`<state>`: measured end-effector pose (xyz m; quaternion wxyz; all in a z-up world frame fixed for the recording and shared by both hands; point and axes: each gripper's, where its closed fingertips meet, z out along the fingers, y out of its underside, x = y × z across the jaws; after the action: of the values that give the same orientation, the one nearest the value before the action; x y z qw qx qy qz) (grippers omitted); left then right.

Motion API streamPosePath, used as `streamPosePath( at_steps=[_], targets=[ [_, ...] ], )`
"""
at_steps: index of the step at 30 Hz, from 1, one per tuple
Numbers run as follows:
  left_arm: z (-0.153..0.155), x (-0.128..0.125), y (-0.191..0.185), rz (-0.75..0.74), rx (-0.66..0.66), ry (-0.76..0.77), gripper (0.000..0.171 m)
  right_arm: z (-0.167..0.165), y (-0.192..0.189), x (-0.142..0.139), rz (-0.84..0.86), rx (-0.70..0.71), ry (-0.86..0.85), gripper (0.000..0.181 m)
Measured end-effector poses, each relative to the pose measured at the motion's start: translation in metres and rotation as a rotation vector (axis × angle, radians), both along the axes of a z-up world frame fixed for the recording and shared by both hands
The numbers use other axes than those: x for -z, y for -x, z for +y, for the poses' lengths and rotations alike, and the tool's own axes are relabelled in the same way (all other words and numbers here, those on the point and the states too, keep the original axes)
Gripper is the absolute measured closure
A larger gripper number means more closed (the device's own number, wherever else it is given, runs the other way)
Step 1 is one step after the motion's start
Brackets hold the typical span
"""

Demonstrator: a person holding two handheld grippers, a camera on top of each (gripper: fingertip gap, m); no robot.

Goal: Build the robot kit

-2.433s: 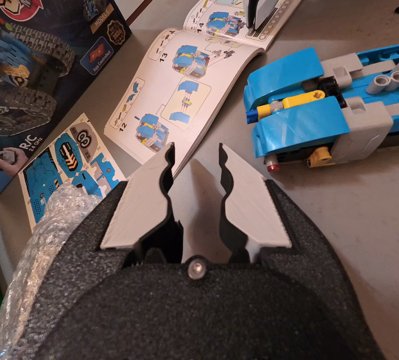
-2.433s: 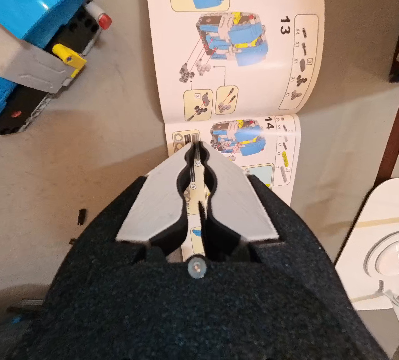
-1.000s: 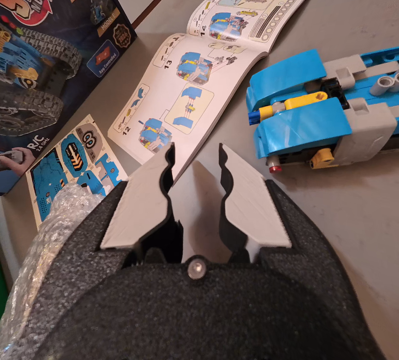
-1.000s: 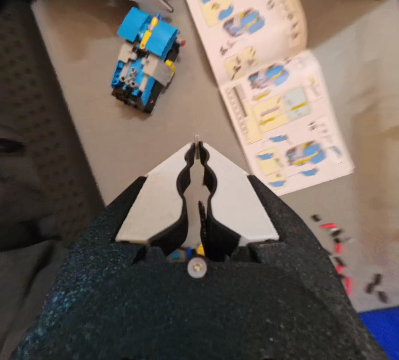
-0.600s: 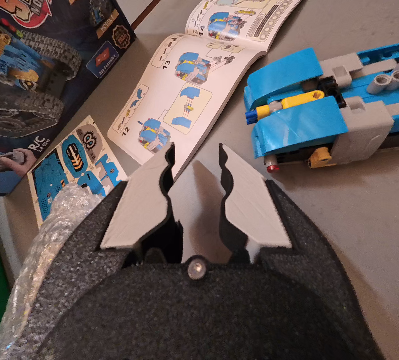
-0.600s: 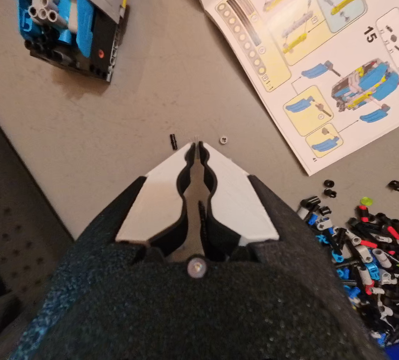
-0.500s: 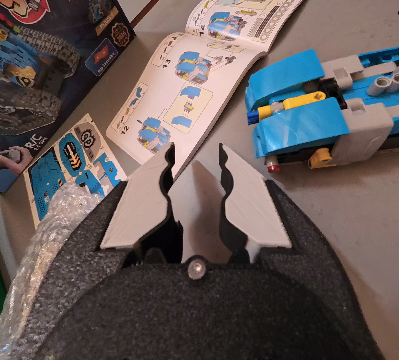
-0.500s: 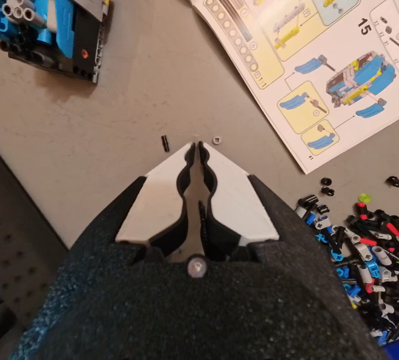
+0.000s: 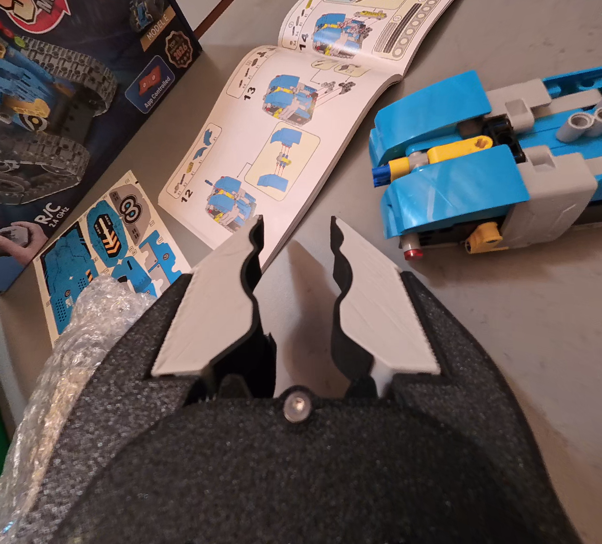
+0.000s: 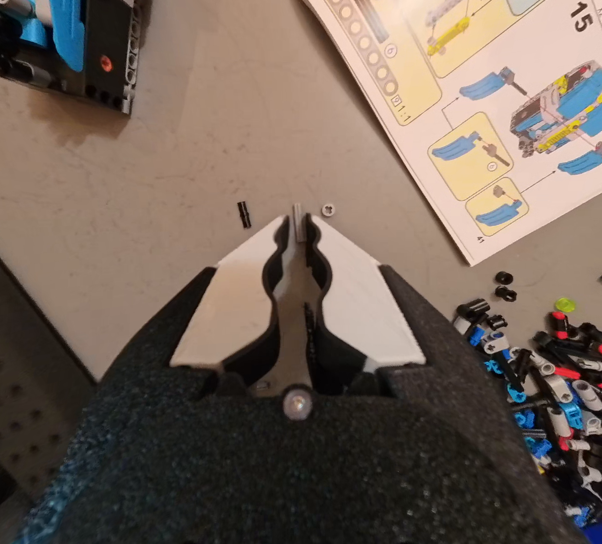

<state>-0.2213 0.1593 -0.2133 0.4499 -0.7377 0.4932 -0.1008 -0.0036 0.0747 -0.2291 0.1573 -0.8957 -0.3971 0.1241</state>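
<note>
CHANGE: my right gripper [image 10: 297,217] has dropped closer to the table [image 10: 195,153] | RIGHT: jaws closed on a small grey pin [image 10: 298,224], frame centre; black pin [image 10: 244,214] left, grey bushing [image 10: 328,209] right | LEFT: left gripper [image 9: 294,222] jaws open, empty, over booklet [image 9: 293,124] edge; blue model [image 9: 472,163] at right.

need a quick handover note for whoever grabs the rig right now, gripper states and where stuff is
Left hand-held gripper: open, empty, over bare table at the near corner of the open instruction booklet; the blue model lies to its right.
Right hand-held gripper: shut on a small grey pin, low over the table.
Beside its tips: black pin, grey bushing.
Loose parts pile at lower right.
Sticker sheet and kit box at far left.
Done or left: no job stated, cannot tell.
</note>
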Motion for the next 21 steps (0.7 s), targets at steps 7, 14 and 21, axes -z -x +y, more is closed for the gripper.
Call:
streamPosePath(
  at_steps=[7, 14, 21],
  targets=[
    [0.000, 0.000, 0.000, 0.002, 0.001, -0.007, 0.131, 0.034, -0.050, -0.057, 0.103, 0.231, -0.242, 0.149],
    [0.000, 0.000, 0.000, 0.006, 0.002, -0.010, 0.131, 0.063, -0.177, -0.107, 0.313, 0.868, -0.434, 0.129],
    [-0.001, 0.000, -0.001, 0.013, 0.004, -0.019, 0.131, 0.055, -0.215, -0.085, 0.321, 1.046, -0.330, 0.133]
  ],
)
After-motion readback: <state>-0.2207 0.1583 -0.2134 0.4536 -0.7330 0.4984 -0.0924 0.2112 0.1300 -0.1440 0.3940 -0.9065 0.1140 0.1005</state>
